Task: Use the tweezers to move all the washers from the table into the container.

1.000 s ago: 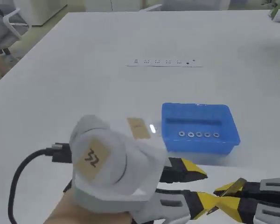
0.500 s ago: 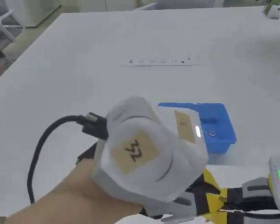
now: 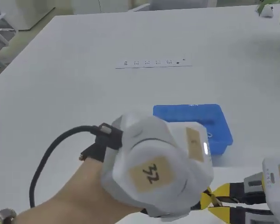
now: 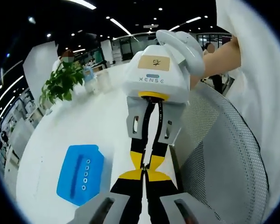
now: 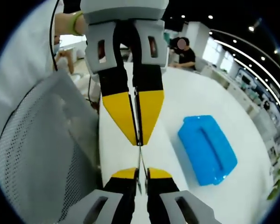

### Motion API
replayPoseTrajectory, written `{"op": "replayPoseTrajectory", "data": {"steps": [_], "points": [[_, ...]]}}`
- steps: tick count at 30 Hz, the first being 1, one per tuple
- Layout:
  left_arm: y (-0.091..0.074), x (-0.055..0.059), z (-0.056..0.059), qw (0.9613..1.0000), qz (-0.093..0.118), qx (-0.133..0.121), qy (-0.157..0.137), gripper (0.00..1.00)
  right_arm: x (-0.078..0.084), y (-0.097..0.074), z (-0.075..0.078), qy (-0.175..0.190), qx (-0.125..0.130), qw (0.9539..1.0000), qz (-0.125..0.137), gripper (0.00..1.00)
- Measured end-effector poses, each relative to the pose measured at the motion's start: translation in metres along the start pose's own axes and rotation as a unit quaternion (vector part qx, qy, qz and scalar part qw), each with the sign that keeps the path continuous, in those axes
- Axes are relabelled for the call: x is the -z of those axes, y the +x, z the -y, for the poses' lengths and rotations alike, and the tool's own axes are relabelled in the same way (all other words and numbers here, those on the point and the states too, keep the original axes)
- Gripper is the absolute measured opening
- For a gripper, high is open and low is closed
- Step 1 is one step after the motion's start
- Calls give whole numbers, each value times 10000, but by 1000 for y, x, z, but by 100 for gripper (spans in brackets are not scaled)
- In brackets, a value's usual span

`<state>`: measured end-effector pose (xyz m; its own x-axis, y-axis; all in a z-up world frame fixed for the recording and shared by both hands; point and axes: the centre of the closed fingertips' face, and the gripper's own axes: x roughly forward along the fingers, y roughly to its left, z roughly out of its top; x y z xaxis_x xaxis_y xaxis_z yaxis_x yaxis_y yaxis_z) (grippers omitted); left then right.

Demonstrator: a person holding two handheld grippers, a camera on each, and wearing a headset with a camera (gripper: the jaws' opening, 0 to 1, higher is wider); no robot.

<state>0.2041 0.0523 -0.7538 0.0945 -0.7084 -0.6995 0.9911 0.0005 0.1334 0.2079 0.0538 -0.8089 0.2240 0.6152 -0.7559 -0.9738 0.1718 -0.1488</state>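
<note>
In the head view the left gripper (image 3: pixel 203 201) and right gripper (image 3: pixel 226 201) meet tip to tip at the near edge of the table (image 3: pixel 84 84), with the blue container (image 3: pixel 186 110) just beyond them on the far side. In the left gripper view five washers (image 4: pixel 85 173) lie in a row inside the container, and this gripper's jaws are pressed together. In the right gripper view both jaw pairs pinch one thin metal strip, probably the tweezers (image 5: pixel 139 156). The risk lies in this shared hold: if one side lets go before the other grips firmly, the tweezers may twist or drop off the near edge.
</note>
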Motion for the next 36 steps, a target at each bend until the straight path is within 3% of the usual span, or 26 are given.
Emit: {"op": "replayPoseTrajectory", "data": {"steps": [4, 5, 9, 12, 15, 18, 25, 28, 30, 31, 33, 34, 35, 36], "points": [[9, 16, -3, 9996, -124, 57, -243, 0, 9, 13, 0, 11, -91, 10000, 6, 4], [9, 22, -4, 9994, -223, 23, -271, 0, 7, 14, 1, 35, -79, 9999, 131, 5], [10, 37, -5, 9978, -219, 72, -614, 0, 8, 19, 3, 384, -81, 9988, 306, 6], [15, 53, -3, 9970, -446, 126, -617, 0, 12, 21, 1, 695, -119, 9967, 405, 8], [23, 69, 0, 9955, -673, 207, -637, 0, 12, 16, -2, 1100, -188, 9918, 624, 13], [31, 85, 1, 9933, -885, 247, -701, 0, 17, 9, -6, 1612, -331, 9826, 860, 20], [38, 101, 5, 9889, -1229, 318, -771, 0, 31, -17, -8, 1912, -106, 9772, 918, 31], [38, 107, 7, 9852, -1388, 394, -926, 0, 41, -31, -10, 1813, 75, 9812, 664, 36], [38, 111, 9, 9827, -1478, 438, -1029, 0, 46, -43, -12, 1699, 119, 9833, 634, 41], [38, 112, 9, 9823, -1473, 449, -1065, 0, 48, -48, -13, 1737, 112, 9830, 590, 44], [37, 110, 10, 9817, -1365, 446, -1254, 0, 55, -65, -13, 1512, 203, 9873, 444, 47], [36, 111, 11, 9810, -1379, 434, -1297, 0, 61, -75, -6, 1462, 409, 9876, 407, 48], [37, 110, 10, 9816, -1365, 424, -1263, 0, 62, -78, -4, 1455, 458, 9874, 425, 48], [37, 110, 10, 9821, -1359, 412, -1236, 0, 64, -86, 2, 1517, 617, 9849, 555, 50]]}}
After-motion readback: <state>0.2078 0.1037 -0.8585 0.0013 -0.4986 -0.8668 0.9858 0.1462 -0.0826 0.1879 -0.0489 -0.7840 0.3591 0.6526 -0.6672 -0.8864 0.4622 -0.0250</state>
